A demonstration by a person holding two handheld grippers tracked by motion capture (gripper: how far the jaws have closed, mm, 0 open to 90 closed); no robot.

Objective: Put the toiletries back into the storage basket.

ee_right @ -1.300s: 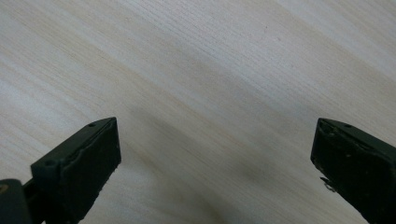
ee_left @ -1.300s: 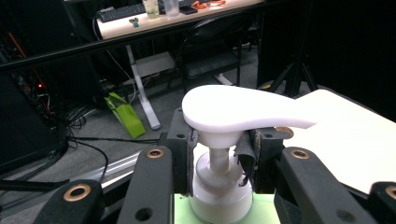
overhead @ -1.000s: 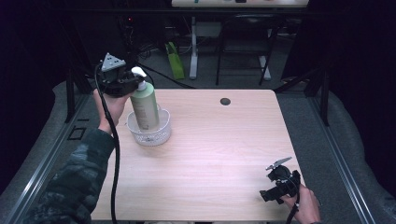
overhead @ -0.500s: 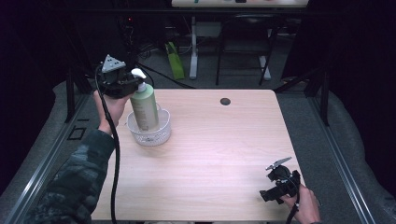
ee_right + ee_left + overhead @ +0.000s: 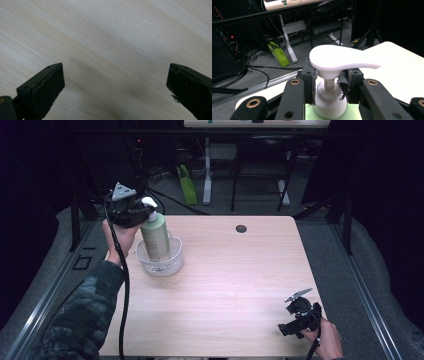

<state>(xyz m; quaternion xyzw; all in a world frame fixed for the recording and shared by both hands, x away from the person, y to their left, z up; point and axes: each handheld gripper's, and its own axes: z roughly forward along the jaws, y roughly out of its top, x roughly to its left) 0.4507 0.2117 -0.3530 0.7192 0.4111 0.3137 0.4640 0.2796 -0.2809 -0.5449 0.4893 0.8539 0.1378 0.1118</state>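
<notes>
We see the left claw (image 5: 142,212) closed on the neck of the upright bottle (image 5: 155,236) standing in the bowl (image 5: 172,262), while the right claw (image 5: 295,322) waits wide open and empty, far across the tabletop (image 5: 240,280).

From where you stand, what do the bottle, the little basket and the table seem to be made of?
Bottle: likely plastic, matte green body, smooth white pump.
Basket: clear, probably plastic; the bottle shows through its patterned wall.
Table: pale wood-look top with printed-looking grain, possibly laminate.
</notes>
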